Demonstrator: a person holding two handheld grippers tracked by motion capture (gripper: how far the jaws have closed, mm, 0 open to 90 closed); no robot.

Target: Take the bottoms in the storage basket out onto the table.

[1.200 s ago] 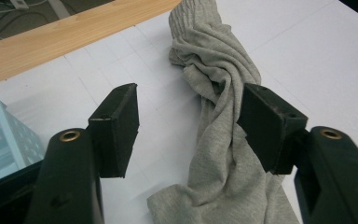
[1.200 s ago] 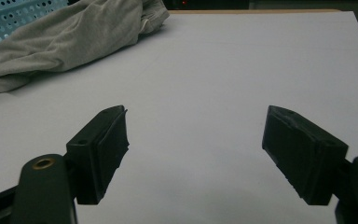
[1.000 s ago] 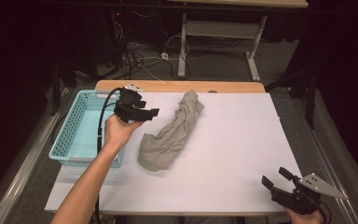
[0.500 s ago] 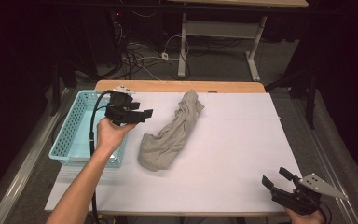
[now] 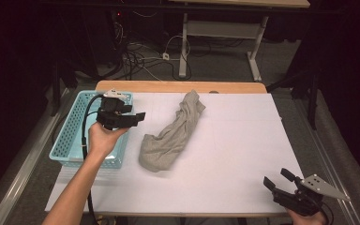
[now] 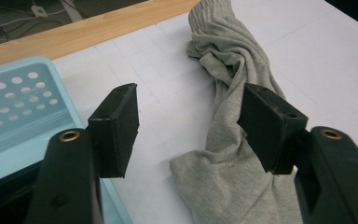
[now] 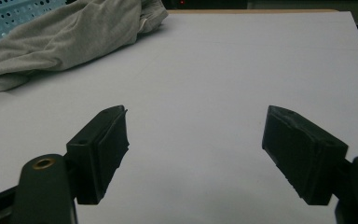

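Note:
A crumpled grey cloth point(image 5: 171, 133) lies stretched from the table's back middle toward the front left; it also shows as grey cloth point(image 6: 233, 140) and grey cloth point(image 7: 65, 32). My left gripper point(image 5: 138, 116) hovers over the right edge of the light-blue basket point(image 5: 70, 136), left of the cloth, jaws open and empty, pointing toward the cloth. In the left gripper view its jaws frame the table and the cloth below, with nothing between them. My right gripper point(image 5: 276, 179) rests near the table's front right corner, open and empty, above bare white surface.
The table is covered by a white sheet point(image 5: 243, 140), with a wooden strip point(image 5: 178, 86) along the back edge. The perforated blue basket point(image 6: 14, 107) stands at the left edge. Cables and table legs lie on the dark floor beyond.
My left hand has drifted left, away from the cloth, to above the basket's right edge. The right gripper and the cloth have stayed put.

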